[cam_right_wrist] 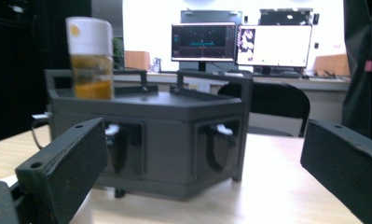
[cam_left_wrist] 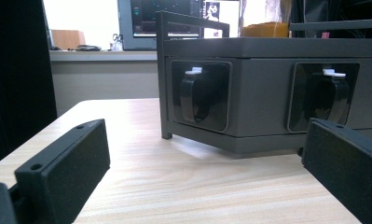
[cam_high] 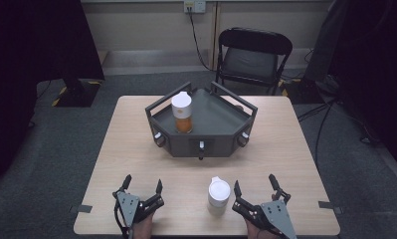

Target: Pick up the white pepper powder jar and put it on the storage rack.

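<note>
White cup (cam_high: 219, 195): stands upright on the worktop (cam_high: 136, 149) near its front edge, white lid on top, contents hidden; it sits between the two grippers, just beside the right one and apart from it.
Right gripper (cam_high: 255, 189): rests low at the front right of the worktop, jaws spread wide and holding nothing, pointing toward the tray; the nearer jaw is close to the white cup without touching.
Left gripper (cam_high: 143, 185): rests low at the front left, jaws wide apart and empty, well apart from the white cup.
Tray (cam_high: 226, 142): dark grey, angular, with raised rails, in the middle of the worktop; round knobs sit in recesses on its front faces.
Orange bottle (cam_high: 182, 113): upright on the left part of the tray, white cap, clear body with orange contents in the lower part.
Chair (cam_high: 253, 52): black, folding, behind the worktop.
</note>
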`<action>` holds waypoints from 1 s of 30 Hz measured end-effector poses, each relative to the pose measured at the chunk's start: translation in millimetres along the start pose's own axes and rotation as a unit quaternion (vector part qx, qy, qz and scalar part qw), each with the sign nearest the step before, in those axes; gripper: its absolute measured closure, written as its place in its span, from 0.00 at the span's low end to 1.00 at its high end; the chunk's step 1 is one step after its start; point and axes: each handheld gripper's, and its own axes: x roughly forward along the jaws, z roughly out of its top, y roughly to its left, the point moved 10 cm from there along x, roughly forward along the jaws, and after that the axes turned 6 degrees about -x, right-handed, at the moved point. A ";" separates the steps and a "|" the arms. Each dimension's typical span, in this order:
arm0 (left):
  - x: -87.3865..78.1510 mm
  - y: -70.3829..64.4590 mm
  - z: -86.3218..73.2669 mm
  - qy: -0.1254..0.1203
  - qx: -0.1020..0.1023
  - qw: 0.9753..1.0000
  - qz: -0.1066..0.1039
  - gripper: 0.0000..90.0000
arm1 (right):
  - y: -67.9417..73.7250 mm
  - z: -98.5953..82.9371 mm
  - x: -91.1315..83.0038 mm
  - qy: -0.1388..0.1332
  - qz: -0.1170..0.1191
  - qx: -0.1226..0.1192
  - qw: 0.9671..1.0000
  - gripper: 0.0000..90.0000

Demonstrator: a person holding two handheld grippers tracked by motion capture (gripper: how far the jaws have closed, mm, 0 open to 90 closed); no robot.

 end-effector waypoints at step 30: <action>0.0 -0.3 -0.1 0.000 0.000 1.000 0.002 0.00 | 44.5 5.9 -1.3 -0.002 0.113 0.009 0.994 0.05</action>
